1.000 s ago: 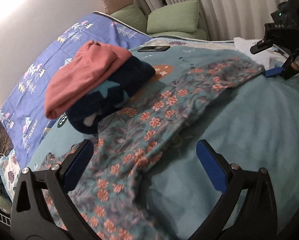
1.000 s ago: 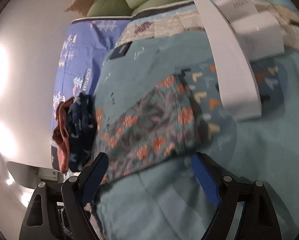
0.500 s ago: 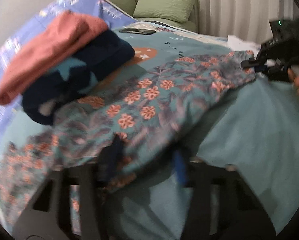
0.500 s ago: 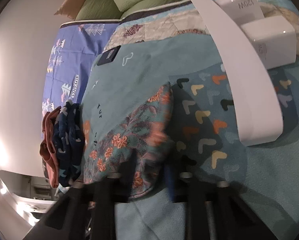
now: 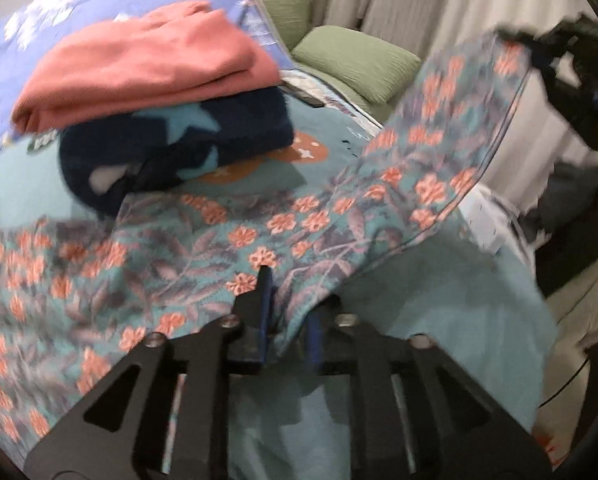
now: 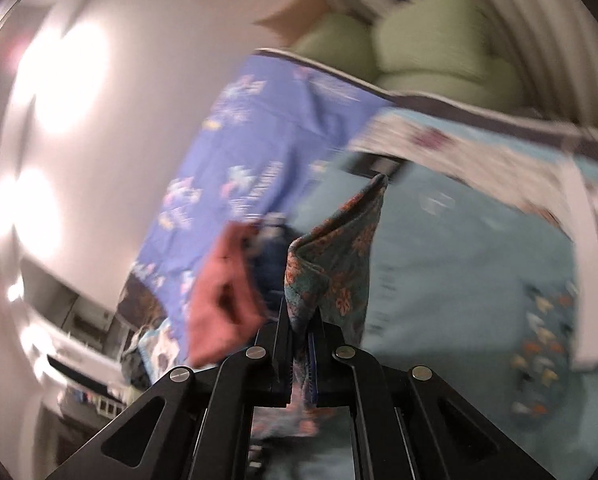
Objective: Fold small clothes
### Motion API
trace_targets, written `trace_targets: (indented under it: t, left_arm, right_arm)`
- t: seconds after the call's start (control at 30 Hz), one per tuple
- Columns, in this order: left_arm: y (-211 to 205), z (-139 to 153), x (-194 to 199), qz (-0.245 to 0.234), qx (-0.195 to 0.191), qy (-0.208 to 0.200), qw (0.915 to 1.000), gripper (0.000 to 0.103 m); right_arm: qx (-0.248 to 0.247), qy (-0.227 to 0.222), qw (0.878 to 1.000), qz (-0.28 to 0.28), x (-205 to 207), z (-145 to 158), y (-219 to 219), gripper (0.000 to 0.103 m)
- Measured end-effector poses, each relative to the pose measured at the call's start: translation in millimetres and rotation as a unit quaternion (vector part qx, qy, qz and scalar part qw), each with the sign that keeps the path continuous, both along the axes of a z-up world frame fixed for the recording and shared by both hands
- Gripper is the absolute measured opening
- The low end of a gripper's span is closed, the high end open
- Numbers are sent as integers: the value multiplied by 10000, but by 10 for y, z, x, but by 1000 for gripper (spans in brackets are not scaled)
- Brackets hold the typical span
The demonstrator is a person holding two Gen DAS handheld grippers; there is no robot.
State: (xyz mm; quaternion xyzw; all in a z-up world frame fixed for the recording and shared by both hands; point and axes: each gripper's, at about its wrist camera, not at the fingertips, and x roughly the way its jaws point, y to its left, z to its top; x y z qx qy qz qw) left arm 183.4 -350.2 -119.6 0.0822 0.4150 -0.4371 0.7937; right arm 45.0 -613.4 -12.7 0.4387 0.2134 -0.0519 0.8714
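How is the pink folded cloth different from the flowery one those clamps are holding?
The pink garment is plain, while the floral garment is teal with orange flowers. The pink one is folded and lies atop a navy star garment; the floral one is spread out, partly lifted, pinched by the left hand-held gripper and right hand-held gripper. Both are soft clothes on the bed.

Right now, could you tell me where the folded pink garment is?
In the left wrist view, the folded pink garment sits upper left, stacked on the navy star-print garment, just beyond the floral garment that both grippers hold.
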Motion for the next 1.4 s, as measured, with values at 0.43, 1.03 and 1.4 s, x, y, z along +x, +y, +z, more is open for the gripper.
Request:
trace_targets:
  t: [0.43, 1.03, 1.4]
  left_arm:
    - [1575, 1258, 620, 1005, -2156, 1513, 9594, 72]
    - [2502, 1379, 947, 1356, -2263, 2139, 9406, 81]
    - [2537, 1118, 1033, 1607, -2033, 2333, 9372, 23]
  right_arm:
    - [-1985, -676, 9611, 1799, 664, 750, 1885, 4]
    - [-4261, -437, 8581, 2831, 903, 244, 4079, 4]
    - [-4751, -339, 8296, 2912, 885, 114, 4430, 4]
